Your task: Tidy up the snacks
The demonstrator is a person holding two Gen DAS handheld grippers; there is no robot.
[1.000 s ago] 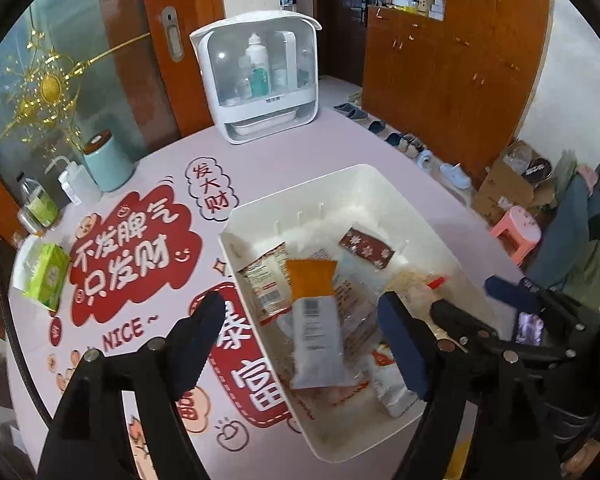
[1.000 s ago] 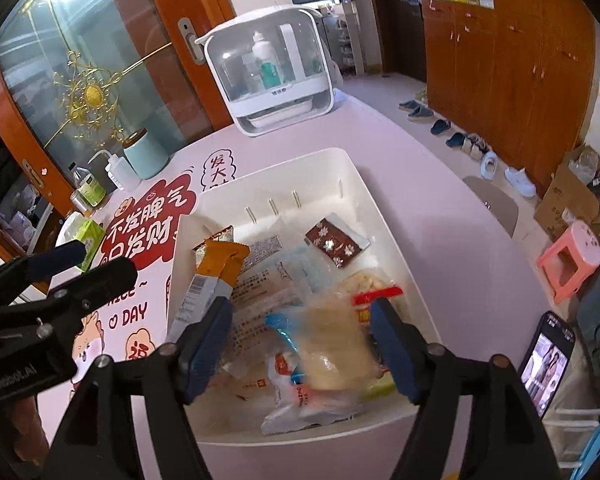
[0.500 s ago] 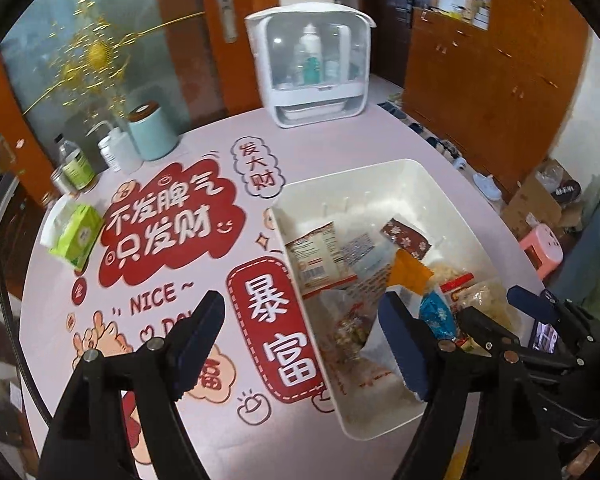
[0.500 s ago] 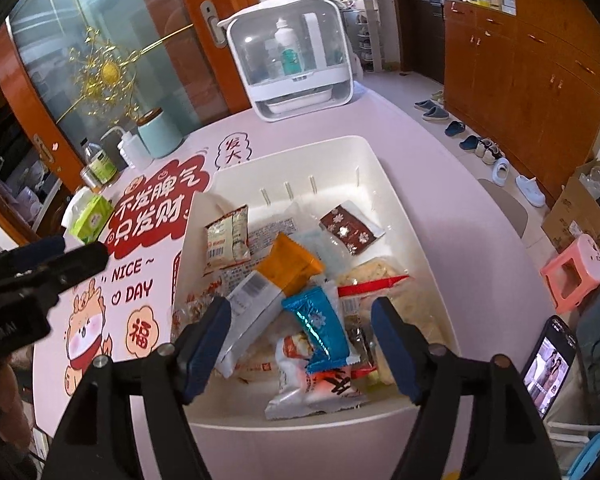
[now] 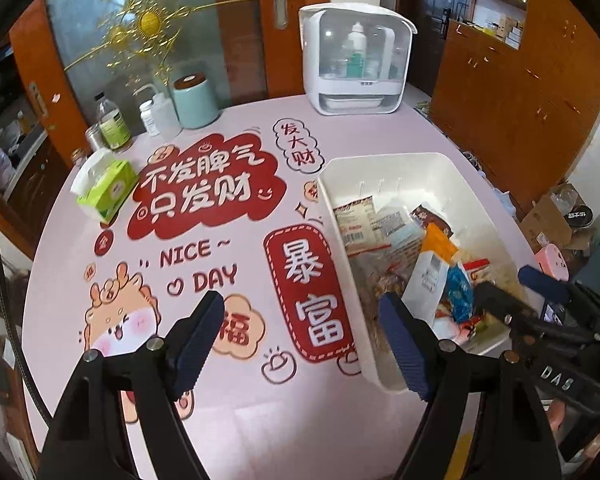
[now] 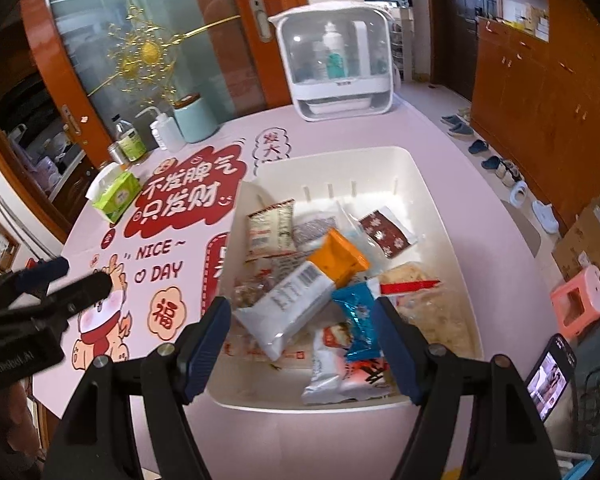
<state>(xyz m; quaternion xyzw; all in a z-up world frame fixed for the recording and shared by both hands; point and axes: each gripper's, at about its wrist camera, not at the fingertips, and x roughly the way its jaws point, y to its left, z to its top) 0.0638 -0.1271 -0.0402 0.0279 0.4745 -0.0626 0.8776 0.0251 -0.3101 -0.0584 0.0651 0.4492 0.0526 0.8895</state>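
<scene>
A white plastic bin [image 6: 332,156] on the pink printed tablecloth holds several snack packets: an orange-and-white one [image 6: 312,280], a blue one [image 6: 356,316], a dark red one [image 6: 386,234] and a beige one [image 6: 270,230]. My right gripper [image 6: 300,306] hangs open above the bin's near end, gripping nothing. My left gripper [image 5: 300,304] is open and empty over the tablecloth, its right finger level with the bin's [image 5: 384,160] left wall. The orange-and-white packet [image 5: 432,264] lies inside. Each gripper shows in the other's view: left [image 6: 76,276], right [image 5: 516,288].
At the table's far edge stand a white cabinet with bottles [image 5: 356,60], a mint canister [image 5: 194,100] and small bottles [image 5: 114,128]. A green tissue pack [image 5: 108,188] lies at the left. A phone [image 6: 550,376] sits at the near right; a pink stool [image 6: 580,300] is on the floor.
My left gripper has swung left, from over the bin to over the tablecloth. A blurred packet between the right fingers is gone and the pile lies still. Both grippers stay open.
</scene>
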